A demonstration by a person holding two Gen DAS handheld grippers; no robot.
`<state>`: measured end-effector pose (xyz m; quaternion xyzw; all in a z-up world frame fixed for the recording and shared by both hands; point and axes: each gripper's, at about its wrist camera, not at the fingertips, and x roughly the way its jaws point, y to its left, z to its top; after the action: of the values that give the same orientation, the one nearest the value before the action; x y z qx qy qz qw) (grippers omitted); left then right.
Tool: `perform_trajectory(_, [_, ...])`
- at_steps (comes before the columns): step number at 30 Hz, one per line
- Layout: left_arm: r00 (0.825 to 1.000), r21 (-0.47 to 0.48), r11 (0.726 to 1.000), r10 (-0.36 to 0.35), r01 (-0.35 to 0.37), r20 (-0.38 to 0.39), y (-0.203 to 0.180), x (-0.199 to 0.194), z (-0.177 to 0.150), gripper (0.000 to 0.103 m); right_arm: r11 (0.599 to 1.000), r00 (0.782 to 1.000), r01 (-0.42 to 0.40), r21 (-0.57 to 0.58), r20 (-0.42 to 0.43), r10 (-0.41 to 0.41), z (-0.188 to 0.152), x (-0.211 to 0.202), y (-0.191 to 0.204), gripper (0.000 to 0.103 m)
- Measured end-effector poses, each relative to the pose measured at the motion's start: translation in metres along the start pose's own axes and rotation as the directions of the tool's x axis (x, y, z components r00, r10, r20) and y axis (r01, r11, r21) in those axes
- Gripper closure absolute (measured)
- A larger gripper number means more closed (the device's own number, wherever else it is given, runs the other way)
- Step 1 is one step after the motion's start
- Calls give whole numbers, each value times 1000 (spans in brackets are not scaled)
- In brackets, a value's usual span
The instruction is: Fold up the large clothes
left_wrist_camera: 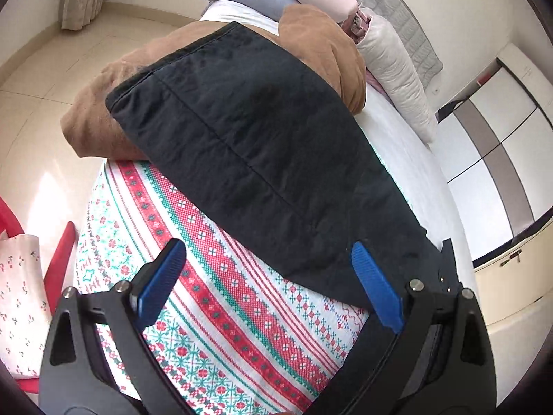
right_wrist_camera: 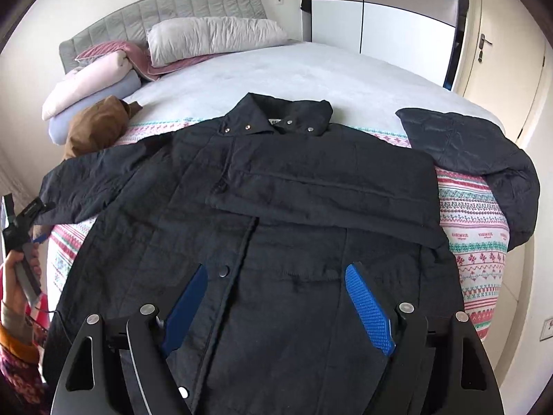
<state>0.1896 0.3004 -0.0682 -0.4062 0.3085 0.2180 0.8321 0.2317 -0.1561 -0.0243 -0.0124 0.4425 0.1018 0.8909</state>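
In the left wrist view, the left claw hovers with its 2 blue pads spread apart and gripping nothing, just above the cuff end of the black jacket's sleeve, which stretches across the patterned blanket onto a brown garment. In the right wrist view, the right claw is also spread wide and empty, over the jacket lying flat on the bed with 1 sleeve folded across its chest, collar toward the pillow.

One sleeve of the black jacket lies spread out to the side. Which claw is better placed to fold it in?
Left. The left claw is open right at that sleeve. The right claw hovers open over the jacket front, farther from it.
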Motion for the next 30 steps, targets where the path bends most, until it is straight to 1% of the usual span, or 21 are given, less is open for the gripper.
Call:
perform_trajectory(3, [998,-13,998,-55,55,32,5,1,2,10,1000,1000,2,-5,-30,-3,-3,11,4,20])
perform_trajectory(6, [993,-30,994,-106,108,54,7,0,5,23,1000,999,-3,-7,-43,2,-5,16,6,20])
perform_trajectory(7, [991,-33,992,-116,119,61,7,0,5,35,1000,999,-2,-9,-46,2,-5,17,7,20])
perform_trajectory(8, [990,-28,992,-124,126,68,11,-2,7,51,1000,999,0,-11,-50,0,-5,19,7,20])
perform_trajectory(9, [988,-16,991,-132,134,74,10,-3,7,61,1000,999,2,-12,-52,-3,-6,19,8,20])
perform_trajectory(10, [987,-2,990,-141,142,76,9,-3,8,84,1000,999,3,-13,-54,-3,-6,20,9,20])
perform_trajectory(11, [986,10,990,-144,144,78,7,-3,9,103,1000,998,0,-17,-55,-1,-6,20,10,20])
perform_trajectory(15, [976,78,983,-177,168,126,-4,-20,9,103,1000,998,-11,-26,-56,10,-6,20,12,20])
perform_trajectory(17, [967,121,973,-212,196,144,-14,-33,11,103,1000,999,-14,-23,-53,13,-6,18,12,20])
perform_trajectory(19, [957,171,960,-246,220,154,-29,-45,13,103,1000,999,-27,-13,-48,27,-4,16,10,20])
perform_trajectory(22, [940,271,930,-300,250,161,-58,-66,11,103,999,999,-52,5,-15,52,-2,6,4,20])
perform_trajectory(24, [928,314,912,-329,264,176,-74,-81,11,103,997,997,-73,22,1,73,-1,0,-2,20])
perform_trajectory(25, [927,312,912,-331,267,175,-80,-86,14,103,996,997,-79,32,4,79,-1,-1,-5,20])
perform_trajectory(27, [937,275,926,-310,259,160,-86,-91,21,102,995,996,-90,52,4,89,-2,-2,-13,20])
perform_trajectory(28, [946,251,935,-291,250,144,-85,-90,24,88,993,995,-95,64,0,95,-2,0,-16,20])
perform_trajectory(29, [955,226,943,-275,246,110,-83,-86,26,48,992,995,-99,77,-8,100,-3,2,-20,20])
perform_trajectory(30, [962,194,951,-260,240,87,-77,-81,27,26,990,994,-105,90,-18,107,-3,5,-23,20])
